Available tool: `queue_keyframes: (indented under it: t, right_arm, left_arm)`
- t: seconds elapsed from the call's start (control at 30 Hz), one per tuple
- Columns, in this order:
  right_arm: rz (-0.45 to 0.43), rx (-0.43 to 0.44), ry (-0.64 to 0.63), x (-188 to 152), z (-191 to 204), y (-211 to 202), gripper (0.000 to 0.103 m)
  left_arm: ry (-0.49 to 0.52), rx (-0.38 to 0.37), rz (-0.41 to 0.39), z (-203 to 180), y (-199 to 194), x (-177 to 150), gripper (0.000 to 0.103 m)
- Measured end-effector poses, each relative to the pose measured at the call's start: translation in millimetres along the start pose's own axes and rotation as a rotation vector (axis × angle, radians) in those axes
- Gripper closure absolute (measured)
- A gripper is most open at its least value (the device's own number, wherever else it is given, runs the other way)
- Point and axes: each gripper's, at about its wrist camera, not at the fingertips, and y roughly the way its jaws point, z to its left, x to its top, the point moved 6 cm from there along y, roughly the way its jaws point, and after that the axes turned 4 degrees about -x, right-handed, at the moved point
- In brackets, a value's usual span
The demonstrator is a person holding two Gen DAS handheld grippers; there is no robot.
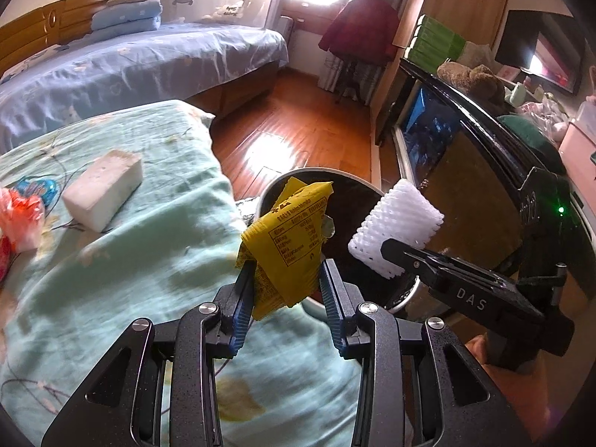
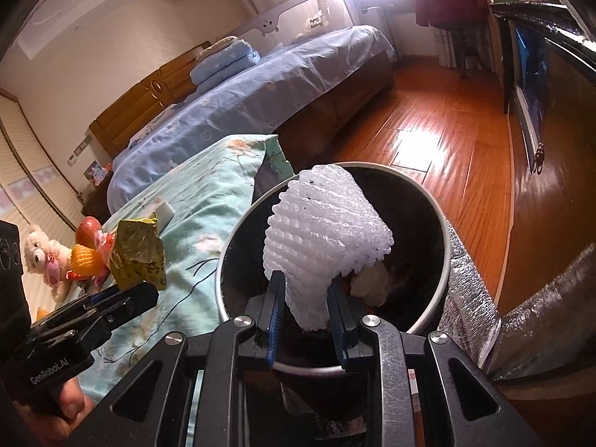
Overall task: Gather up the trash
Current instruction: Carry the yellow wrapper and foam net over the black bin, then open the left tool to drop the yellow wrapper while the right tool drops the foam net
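My left claw (image 1: 285, 279) pinches a crumpled yellow wrapper (image 1: 288, 238), its blue pads pressed on the lower half while the printed part sticks up. The wrapper hangs at the near left rim of the bin (image 1: 357, 182), over the edge of the bed (image 1: 130, 260) with the green flowered cover.

My right claw (image 2: 305, 300) is pressed together on a white foam net (image 2: 324, 231), pinching its narrow lower end; the wide end flares above the pads. The net sits right over the bin's dark mouth (image 2: 443, 260), and something pale lies down inside (I cannot tell what). From the left camera the same net (image 1: 396, 225) shows at the right, over the bin, with my right claw (image 1: 389, 251) clamped on it.

Farther left on the bed lie a white foam block (image 1: 104, 192) and some red and blue wrappers (image 1: 22, 205). Silver foil (image 2: 469, 298) wraps the bin's right side. Beyond stretch the wooden floor (image 2: 428, 141) and a second bed (image 1: 149, 63) in blue sheets.
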Motion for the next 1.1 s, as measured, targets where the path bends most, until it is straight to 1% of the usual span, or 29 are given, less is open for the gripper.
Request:
queue_keyframes:
  t: [0.33, 0.7, 0.77, 0.83, 0.93, 0.97, 1.0, 1.03, 1.07, 1.1]
  right_arm:
    - [0.016, -0.017, 0.006, 11.8, -12.5, 12.0, 0.078]
    - [0.033, -0.025, 0.024, 16.9, -23.3, 21.2, 0.077]
    - [0.035, -0.024, 0.026, 17.5, -23.8, 22.5, 0.077]
    - [0.037, -0.025, 0.028, 17.8, -25.0, 23.5, 0.077]
    - [0.04, -0.028, 0.036, 19.0, -27.2, 24.0, 0.076]
    - [0.041, -0.03, 0.04, 19.2, -28.1, 23.9, 0.072]
    - [0.041, -0.032, 0.044, 19.2, -29.2, 23.8, 0.065]
    - [0.04, -0.034, 0.05, 19.7, -30.1, 23.5, 0.061]
    - [0.037, -0.035, 0.056, 19.7, -30.7, 22.3, 0.054]
    - [0.036, -0.036, 0.058, 19.9, -31.4, 21.7, 0.051]
  left_arm:
    - [0.019, -0.013, 0.038, -9.0, 22.4, 7.8, 0.069]
    - [0.03, -0.023, 0.057, -14.0, 34.7, 13.1, 0.069]
    - [0.031, -0.027, 0.063, -14.7, 36.1, 13.1, 0.067]
    - [0.03, -0.03, 0.066, -15.4, 36.9, 13.1, 0.06]
    - [0.026, -0.027, 0.063, -14.8, 37.1, 14.1, 0.057]
    - [0.024, -0.027, 0.063, -14.4, 36.2, 13.8, 0.056]
    - [0.022, -0.026, 0.063, -14.0, 35.8, 14.0, 0.055]
    - [0.021, -0.025, 0.062, -13.7, 34.6, 14.2, 0.052]
    - [0.018, -0.023, 0.057, -12.6, 31.8, 13.6, 0.05]
    - [0.015, -0.021, 0.051, -11.6, 29.7, 13.7, 0.048]
